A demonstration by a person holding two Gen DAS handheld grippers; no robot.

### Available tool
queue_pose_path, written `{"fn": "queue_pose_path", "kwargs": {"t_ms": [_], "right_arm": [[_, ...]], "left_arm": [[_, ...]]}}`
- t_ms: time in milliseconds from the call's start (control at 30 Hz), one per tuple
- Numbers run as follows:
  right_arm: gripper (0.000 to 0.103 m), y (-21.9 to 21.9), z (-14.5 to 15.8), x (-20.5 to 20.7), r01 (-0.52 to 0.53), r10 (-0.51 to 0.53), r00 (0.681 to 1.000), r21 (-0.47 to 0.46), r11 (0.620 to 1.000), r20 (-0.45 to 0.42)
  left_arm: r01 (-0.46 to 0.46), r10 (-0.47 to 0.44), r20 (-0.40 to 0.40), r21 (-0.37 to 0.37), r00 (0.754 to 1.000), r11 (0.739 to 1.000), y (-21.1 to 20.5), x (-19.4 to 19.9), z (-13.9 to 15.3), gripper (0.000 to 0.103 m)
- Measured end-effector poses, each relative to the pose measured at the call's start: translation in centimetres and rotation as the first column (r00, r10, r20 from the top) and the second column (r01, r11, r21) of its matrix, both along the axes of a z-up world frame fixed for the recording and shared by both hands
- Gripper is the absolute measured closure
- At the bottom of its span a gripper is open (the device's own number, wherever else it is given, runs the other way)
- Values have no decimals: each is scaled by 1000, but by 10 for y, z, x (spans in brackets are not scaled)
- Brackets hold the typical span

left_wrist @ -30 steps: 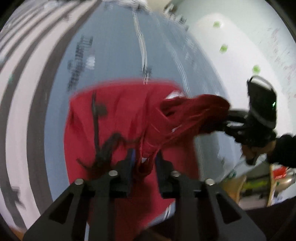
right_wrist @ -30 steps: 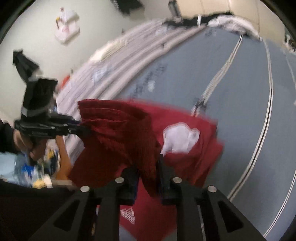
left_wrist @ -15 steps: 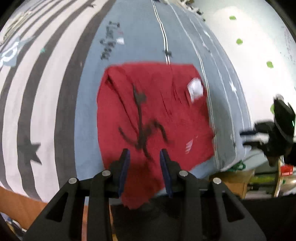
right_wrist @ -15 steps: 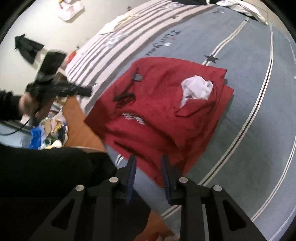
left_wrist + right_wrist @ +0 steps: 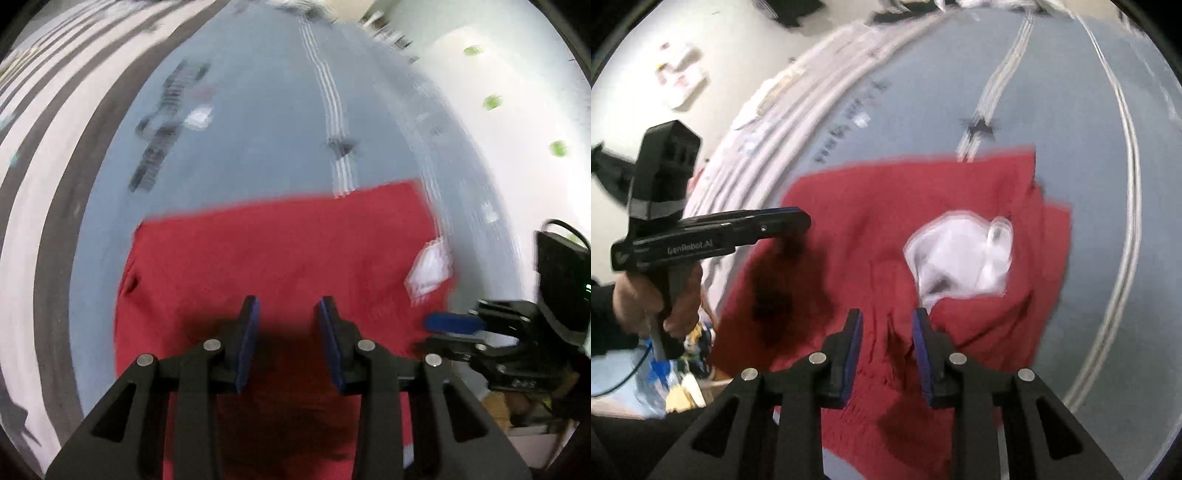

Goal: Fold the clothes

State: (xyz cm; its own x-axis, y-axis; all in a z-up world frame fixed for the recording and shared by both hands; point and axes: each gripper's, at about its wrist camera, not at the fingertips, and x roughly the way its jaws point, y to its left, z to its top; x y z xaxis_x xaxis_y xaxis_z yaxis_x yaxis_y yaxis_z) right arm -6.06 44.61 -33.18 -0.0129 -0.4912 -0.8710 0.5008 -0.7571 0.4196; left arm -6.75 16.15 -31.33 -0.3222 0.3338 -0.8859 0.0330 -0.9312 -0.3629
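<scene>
A red garment (image 5: 280, 251) lies folded flat on the blue-grey bedsheet (image 5: 258, 129). Its white inner lining (image 5: 960, 254) shows at one corner and appears as a white patch (image 5: 430, 271) in the left wrist view. My left gripper (image 5: 289, 301) hovers open over the garment's near edge, nothing between its blue pads. Over a raised crease of the red garment (image 5: 849, 229), my right gripper (image 5: 887, 314) is open, its pads not pressing the cloth. The left gripper (image 5: 798, 221) is seen from the side at the garment's left edge. The right gripper (image 5: 428, 332) shows at its right corner.
The sheet carries white stripes (image 5: 332, 103), a dark star (image 5: 977, 127) and dark lettering (image 5: 162, 129). A black-and-white striped cover (image 5: 33, 166) lies to the left. A person's hand (image 5: 639, 299) holds the left gripper's handle. Clutter (image 5: 676, 380) sits below the bed edge.
Both grippers have let go of the bunched red fabric they held up. The garment has dropped flat on the sheet, and both grippers have come down close over it.
</scene>
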Motion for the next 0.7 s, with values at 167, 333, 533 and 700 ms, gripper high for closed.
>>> {"fn": "queue_pose_path", "kwargs": {"t_ms": [167, 333, 533, 700], "right_arm": [[79, 6, -35, 35, 40, -41, 994, 19, 999, 104], [79, 1, -29, 51, -2, 0, 994, 26, 1000, 108], [79, 1, 17, -1, 106, -107, 994, -56, 993, -23], [79, -8, 14, -60, 232, -234, 961, -33, 972, -150]], "left_arm": [[-48, 48, 48, -14, 998, 999, -18, 23, -12, 73], [-69, 69, 32, 7, 997, 998, -26, 23, 3, 73], [-101, 99, -87, -12, 991, 995, -29, -15, 23, 73], [-84, 72, -81, -154, 994, 985, -21, -38, -4, 78]]}}
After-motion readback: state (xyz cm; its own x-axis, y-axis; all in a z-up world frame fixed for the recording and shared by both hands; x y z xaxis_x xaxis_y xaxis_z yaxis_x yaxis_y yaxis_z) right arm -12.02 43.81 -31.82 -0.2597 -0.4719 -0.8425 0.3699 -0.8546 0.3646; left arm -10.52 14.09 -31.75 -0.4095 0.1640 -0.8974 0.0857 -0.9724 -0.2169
